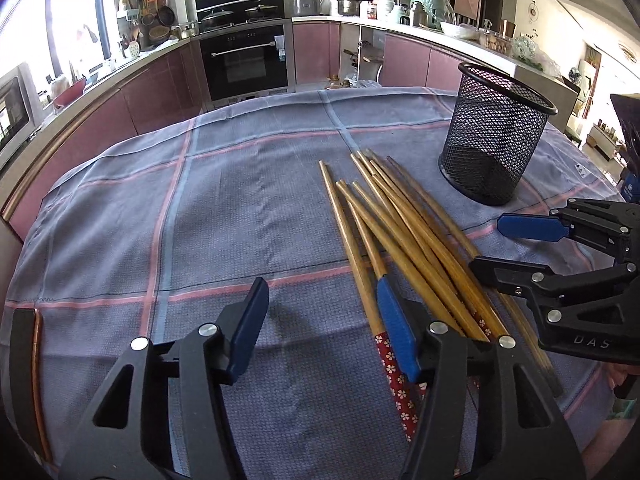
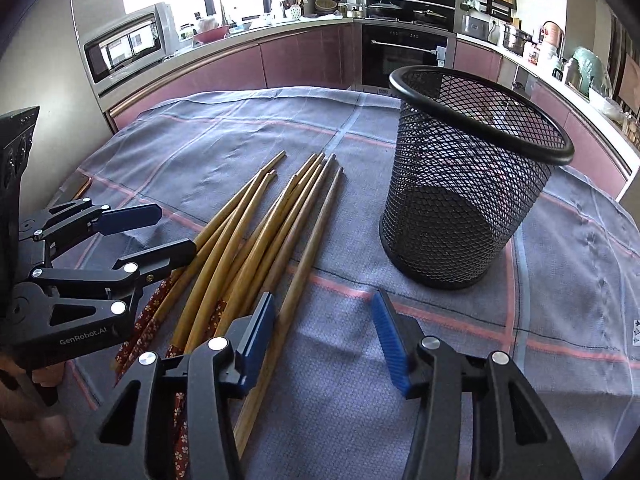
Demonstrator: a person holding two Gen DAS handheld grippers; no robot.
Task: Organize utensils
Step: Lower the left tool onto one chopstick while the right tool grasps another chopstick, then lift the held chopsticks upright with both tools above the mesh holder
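Several wooden chopsticks (image 1: 404,224) (image 2: 256,236) with red flowered handles lie in a loose fan on the checked cloth. A black mesh holder (image 1: 496,136) (image 2: 468,176) stands upright to their right, and I see nothing inside it. My left gripper (image 1: 322,296) (image 2: 176,230) is open at the left side of the pile; its right finger lies over the handles and only cloth shows between its jaws. My right gripper (image 2: 323,304) (image 1: 490,244) is open at the right side. The rightmost chopstick runs between its jaws, close by the left finger (image 2: 260,324).
A grey-blue cloth (image 1: 224,208) with pink lines covers the table; its far edge drops towards the pink cabinets and the oven (image 1: 244,60). A copper-coloured table rim (image 1: 38,360) shows at the left. A hand (image 2: 24,384) holds the left gripper.
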